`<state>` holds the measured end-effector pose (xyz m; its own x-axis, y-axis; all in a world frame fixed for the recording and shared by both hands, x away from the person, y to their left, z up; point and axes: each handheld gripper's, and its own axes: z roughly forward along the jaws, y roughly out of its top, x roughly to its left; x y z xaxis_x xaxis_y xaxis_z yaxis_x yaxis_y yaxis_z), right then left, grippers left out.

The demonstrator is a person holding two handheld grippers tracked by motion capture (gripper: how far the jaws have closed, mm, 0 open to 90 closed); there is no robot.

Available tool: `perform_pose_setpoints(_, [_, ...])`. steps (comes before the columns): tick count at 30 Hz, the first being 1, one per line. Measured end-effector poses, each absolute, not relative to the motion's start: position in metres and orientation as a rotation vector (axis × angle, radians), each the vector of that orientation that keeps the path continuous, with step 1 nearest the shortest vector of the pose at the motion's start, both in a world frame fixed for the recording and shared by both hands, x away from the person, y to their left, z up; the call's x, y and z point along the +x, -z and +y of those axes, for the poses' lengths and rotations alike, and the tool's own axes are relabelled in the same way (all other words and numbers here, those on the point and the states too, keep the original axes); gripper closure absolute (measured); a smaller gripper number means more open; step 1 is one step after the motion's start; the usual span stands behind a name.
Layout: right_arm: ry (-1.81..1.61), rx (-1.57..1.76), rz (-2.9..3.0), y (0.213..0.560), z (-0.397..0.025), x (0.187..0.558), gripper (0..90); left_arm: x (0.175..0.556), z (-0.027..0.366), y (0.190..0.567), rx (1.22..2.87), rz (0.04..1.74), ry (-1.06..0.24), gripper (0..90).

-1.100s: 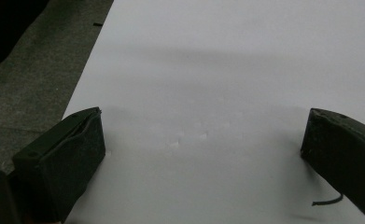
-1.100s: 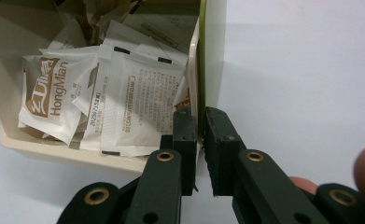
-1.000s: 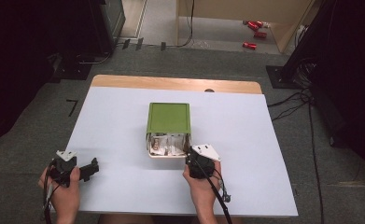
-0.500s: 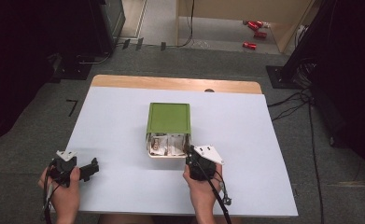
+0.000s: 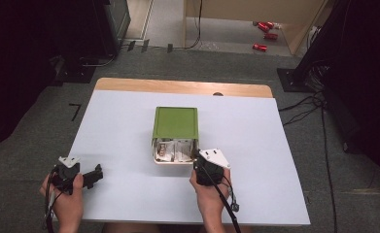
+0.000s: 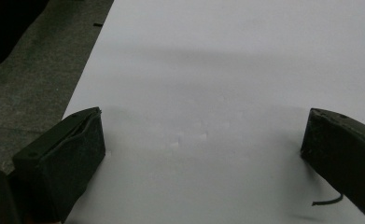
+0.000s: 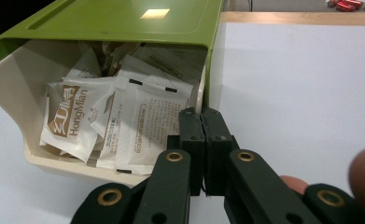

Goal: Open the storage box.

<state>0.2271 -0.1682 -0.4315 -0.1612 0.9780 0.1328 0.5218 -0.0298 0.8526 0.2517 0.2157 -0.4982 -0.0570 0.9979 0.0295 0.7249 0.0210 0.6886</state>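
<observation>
A green box [image 5: 175, 121] stands mid-table with its cream drawer [image 5: 172, 160] pulled out toward me. The drawer [image 7: 12, 79] holds several white paper sachets [image 7: 143, 121], one printed "HongMian". My right gripper [image 5: 198, 157] sits at the drawer's front right corner. In the right gripper view the right gripper [image 7: 202, 116] has its jaws pressed together, tips against the drawer's right wall, and I see nothing between them. My left gripper [image 5: 99, 173] rests near the table's front left. In its own view the left gripper [image 6: 201, 140] stands wide open over bare white table [image 6: 217, 70].
The white table [image 5: 255, 141] has a wooden strip [image 5: 178, 87] along its far edge. Grey floor with cables [image 5: 309, 102] surrounds it, and red objects [image 5: 265, 29] lie far behind. A hand [image 5: 209, 199] holds each gripper at the near edge.
The right gripper has shifted very slightly to the right beside the drawer's corner. The left gripper and the box have not moved.
</observation>
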Motion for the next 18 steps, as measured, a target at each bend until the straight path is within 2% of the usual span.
perform_pose_setpoints(18, [-1.15,1.575,1.723,0.433,-0.17,0.21,90.0,0.252,0.216,0.498,1.753,1.833,-0.761,0.0])
